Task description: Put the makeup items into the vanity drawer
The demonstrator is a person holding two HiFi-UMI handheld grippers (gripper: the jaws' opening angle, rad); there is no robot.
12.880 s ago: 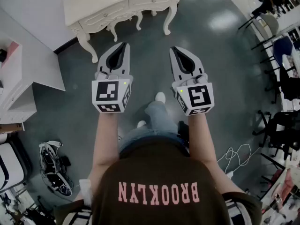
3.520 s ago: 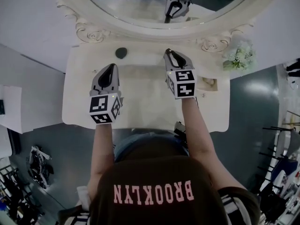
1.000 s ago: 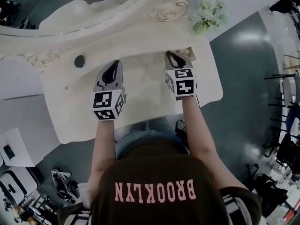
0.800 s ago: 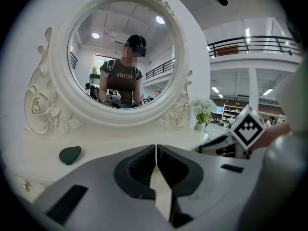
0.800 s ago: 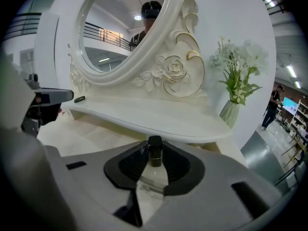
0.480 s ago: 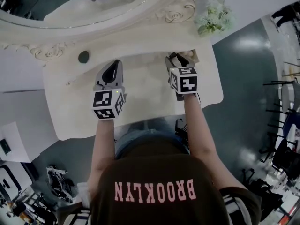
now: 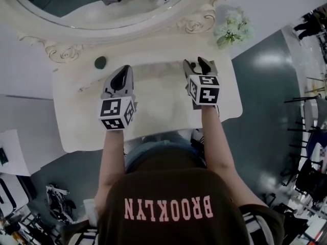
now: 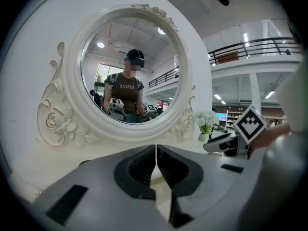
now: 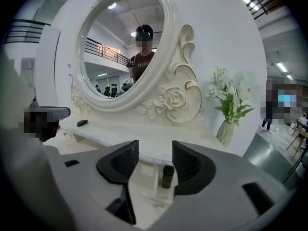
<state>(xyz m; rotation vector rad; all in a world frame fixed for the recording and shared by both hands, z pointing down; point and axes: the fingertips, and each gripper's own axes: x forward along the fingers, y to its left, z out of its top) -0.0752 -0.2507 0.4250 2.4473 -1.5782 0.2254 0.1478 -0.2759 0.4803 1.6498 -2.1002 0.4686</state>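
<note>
The cream vanity table (image 7: pixel 153 114) lies below me, and its drawer front is hidden from every view. A small dark oval item (image 7: pixel 100 62) lies at the back left of the top and shows as the oval item (image 9: pixel 82 122) under the mirror. My right gripper (image 7: pixel 196 63) hovers over the right side; its jaws have just been opening and stand open. A small dark bottle (image 9: pixel 167 175) stands in a clear holder on the top, in line between them, untouched. My left gripper (image 7: pixel 124 70) is shut and empty, and its jaws meet in the left gripper (image 8: pixel 156 153) view.
A round carved mirror (image 8: pixel 129 71) rises behind the table and reflects the person. A vase of white flowers (image 9: pixel 230 110) stands at the back right corner, the flowers (image 7: pixel 234 28) close to my right gripper. Grey floor surrounds the table.
My right gripper's jaws went from nearly shut to wide open and it lifted a little. The left gripper rose slightly and stayed shut. The head view shifted, so the table sits more level.
</note>
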